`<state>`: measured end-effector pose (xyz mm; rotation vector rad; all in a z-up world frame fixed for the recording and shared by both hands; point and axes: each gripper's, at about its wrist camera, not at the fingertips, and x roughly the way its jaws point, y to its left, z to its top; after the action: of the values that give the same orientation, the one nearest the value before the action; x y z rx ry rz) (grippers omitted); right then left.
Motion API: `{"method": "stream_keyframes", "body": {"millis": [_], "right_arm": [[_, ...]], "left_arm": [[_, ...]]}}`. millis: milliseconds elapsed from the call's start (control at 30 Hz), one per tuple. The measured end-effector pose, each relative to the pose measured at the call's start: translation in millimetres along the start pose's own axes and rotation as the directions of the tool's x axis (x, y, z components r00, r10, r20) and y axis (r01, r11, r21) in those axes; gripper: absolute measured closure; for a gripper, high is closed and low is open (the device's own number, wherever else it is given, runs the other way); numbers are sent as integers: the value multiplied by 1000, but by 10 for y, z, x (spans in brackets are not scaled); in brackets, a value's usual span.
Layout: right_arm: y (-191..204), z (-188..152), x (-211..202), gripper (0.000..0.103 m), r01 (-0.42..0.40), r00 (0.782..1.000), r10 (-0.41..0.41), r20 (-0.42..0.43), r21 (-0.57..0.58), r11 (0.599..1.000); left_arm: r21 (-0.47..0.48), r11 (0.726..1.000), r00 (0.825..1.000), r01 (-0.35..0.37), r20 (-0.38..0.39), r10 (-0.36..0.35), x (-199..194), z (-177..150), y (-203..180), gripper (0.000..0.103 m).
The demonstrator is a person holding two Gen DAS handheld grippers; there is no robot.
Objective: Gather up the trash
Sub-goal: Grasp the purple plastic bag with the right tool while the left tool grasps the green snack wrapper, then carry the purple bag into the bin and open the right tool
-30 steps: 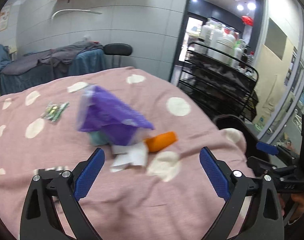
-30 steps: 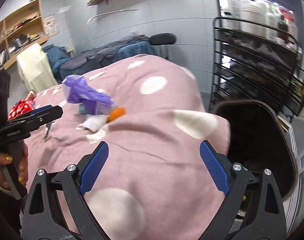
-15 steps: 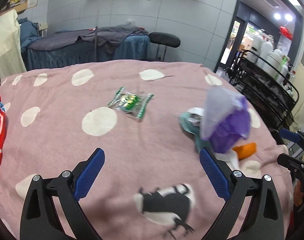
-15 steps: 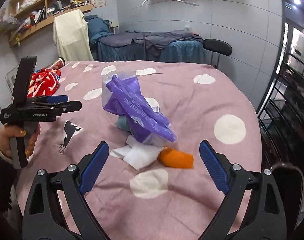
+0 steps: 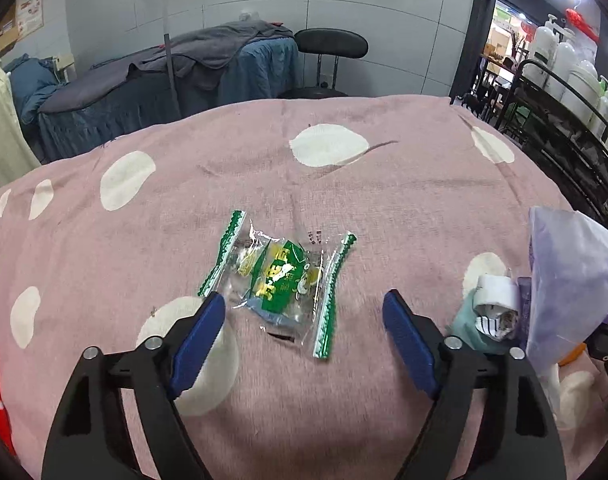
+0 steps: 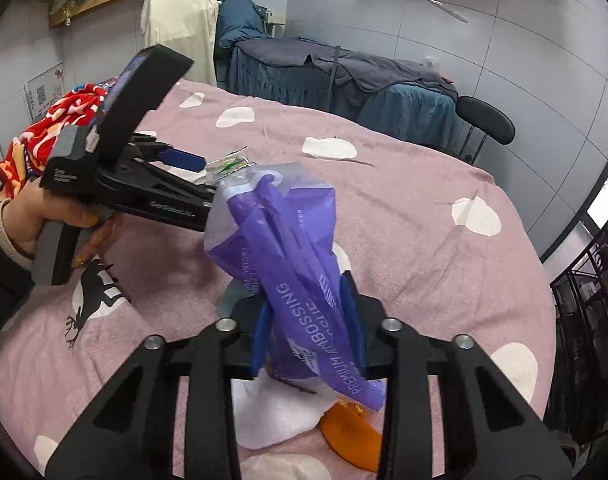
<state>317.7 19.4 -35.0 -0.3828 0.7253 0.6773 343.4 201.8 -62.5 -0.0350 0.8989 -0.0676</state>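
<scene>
A clear green-edged snack wrapper (image 5: 277,276) lies on the pink dotted blanket (image 5: 344,184), just ahead of and between the blue pads of my open left gripper (image 5: 304,318). My right gripper (image 6: 308,324) is shut on a purple plastic bag (image 6: 291,256), which stands up from the blanket; the bag also shows at the right edge of the left wrist view (image 5: 572,276). Under the bag lie a white tissue (image 6: 275,412), an orange scrap (image 6: 352,434) and a teal-and-white crumpled piece (image 5: 488,316). The left gripper appears in the right wrist view (image 6: 183,160), by the wrapper.
A red patterned cloth (image 6: 35,136) lies at the blanket's left. A black wire rack with bottles (image 5: 564,120) stands to the right. A black stool (image 5: 332,44) and a blue-draped bed (image 5: 163,92) stand behind.
My left gripper has moved forward up to the green wrapper and narrowed its opening. My right gripper has closed on the purple bag, which was lying free before.
</scene>
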Motion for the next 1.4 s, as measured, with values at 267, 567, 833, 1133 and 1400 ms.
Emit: {"method": "stream_keyframes", "body": {"millis": [267, 567, 833, 1133, 1400], "right_arm": [[26, 28, -115, 92, -19, 997, 19, 72, 9, 1000], [-160, 34, -628, 93, -30, 985, 5, 172, 138, 990], [-170, -262, -1119, 93, 16, 976, -60, 211, 205, 979], [-184, -740, -1564, 93, 103, 964, -162, 212, 265, 959], [-349, -1202, -2066, 93, 208, 932, -290, 219, 332, 920]], "left_arm": [[-60, 998, 999, 28, 24, -26, -80, -23, 100, 80], [-117, 992, 995, 49, 98, -37, -390, -78, 109, 95], [-120, 985, 974, 124, 203, -98, -915, -282, -220, 95], [-19, 983, 946, 185, 275, -173, -1393, -593, -960, 95], [56, 960, 915, 273, 295, -277, -1595, -782, -1567, 95]]}}
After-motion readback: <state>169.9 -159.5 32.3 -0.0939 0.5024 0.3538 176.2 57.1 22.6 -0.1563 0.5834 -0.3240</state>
